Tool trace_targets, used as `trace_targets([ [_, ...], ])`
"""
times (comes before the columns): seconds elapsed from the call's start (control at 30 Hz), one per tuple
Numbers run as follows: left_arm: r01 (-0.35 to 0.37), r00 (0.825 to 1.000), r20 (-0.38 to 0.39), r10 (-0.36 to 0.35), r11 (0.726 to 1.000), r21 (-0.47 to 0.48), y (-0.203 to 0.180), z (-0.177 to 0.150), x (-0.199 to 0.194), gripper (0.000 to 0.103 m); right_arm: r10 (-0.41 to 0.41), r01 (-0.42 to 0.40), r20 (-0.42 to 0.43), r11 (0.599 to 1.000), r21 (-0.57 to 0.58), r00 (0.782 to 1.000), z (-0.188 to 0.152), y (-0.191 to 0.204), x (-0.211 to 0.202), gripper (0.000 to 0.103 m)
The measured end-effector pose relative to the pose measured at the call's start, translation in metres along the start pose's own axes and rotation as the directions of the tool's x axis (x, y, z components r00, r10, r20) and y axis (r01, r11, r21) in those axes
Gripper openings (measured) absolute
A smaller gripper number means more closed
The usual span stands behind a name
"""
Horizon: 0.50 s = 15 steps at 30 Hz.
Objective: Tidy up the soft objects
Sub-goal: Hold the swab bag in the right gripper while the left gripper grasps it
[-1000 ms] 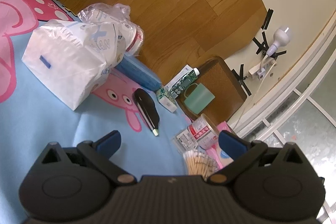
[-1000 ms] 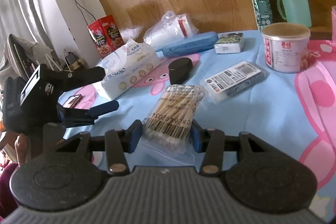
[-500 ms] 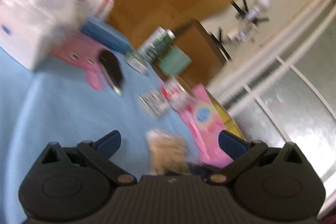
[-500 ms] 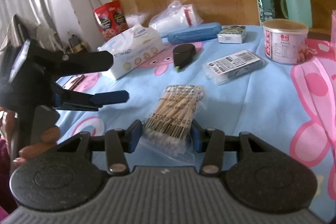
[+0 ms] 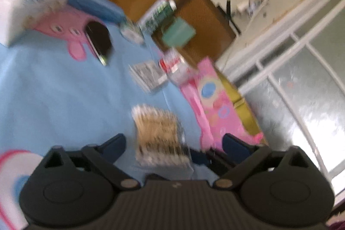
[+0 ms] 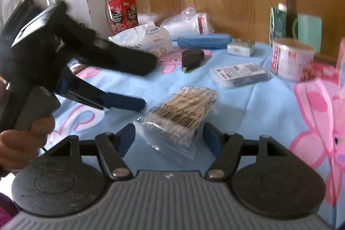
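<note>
Cotton swab bag (image 6: 183, 113) between right claw (image 6: 169, 139), untouched; left claw (image 5: 172, 143) apart, just closing.

Light-blue cloth (image 6: 254, 105) (pink cartoon pigs), mint-green mug (image 6: 309, 27).

A round pink-labelled can (image 6: 291, 61) stands at the right of the frame. Behind it, a mint green plastic mug (image 6: 309, 28) sits beside a green carton (image 6: 277, 23).

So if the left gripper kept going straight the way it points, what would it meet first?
Most likely the bag of cotton swabs, lying just ahead of the left gripper between its open fingers; blur leaves depth uncertain.
</note>
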<state>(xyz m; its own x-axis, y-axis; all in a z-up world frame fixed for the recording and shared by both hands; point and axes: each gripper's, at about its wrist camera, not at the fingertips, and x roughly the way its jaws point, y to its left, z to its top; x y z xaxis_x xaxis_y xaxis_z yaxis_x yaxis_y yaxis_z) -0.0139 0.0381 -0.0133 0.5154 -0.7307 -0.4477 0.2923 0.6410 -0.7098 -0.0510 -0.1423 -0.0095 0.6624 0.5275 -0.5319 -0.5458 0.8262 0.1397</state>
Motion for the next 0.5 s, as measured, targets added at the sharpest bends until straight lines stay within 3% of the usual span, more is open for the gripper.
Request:
trace_targets([
  [0.1,-0.039,0.999,-0.010,0.040,0.998,0.052,-0.019,0.000,0.011,0.092,-0.035,0.035,0.018,0.998,-0.046,0.999,0.000,0.003,-0.004,0.051],
  [0.23,0.019,1.000,-0.001,-0.019,0.990,0.137,-0.062,0.021,0.023,0.092,-0.098,0.104,0.134,0.994,-0.038,0.986,0.009,-0.012,-0.033,0.051],
  [0.37,0.075,0.997,-0.013,-0.075,0.960,0.270,-0.118,0.039,0.052,0.096,-0.211,0.225,0.257,0.974,-0.024,0.943,0.020,-0.036,-0.073,0.051],
  [0.5,0.125,0.992,-0.056,-0.112,0.917,0.380,-0.170,0.041,0.099,0.096,-0.339,0.346,0.315,0.938,0.035,0.886,0.021,-0.070,-0.111,0.051],
])
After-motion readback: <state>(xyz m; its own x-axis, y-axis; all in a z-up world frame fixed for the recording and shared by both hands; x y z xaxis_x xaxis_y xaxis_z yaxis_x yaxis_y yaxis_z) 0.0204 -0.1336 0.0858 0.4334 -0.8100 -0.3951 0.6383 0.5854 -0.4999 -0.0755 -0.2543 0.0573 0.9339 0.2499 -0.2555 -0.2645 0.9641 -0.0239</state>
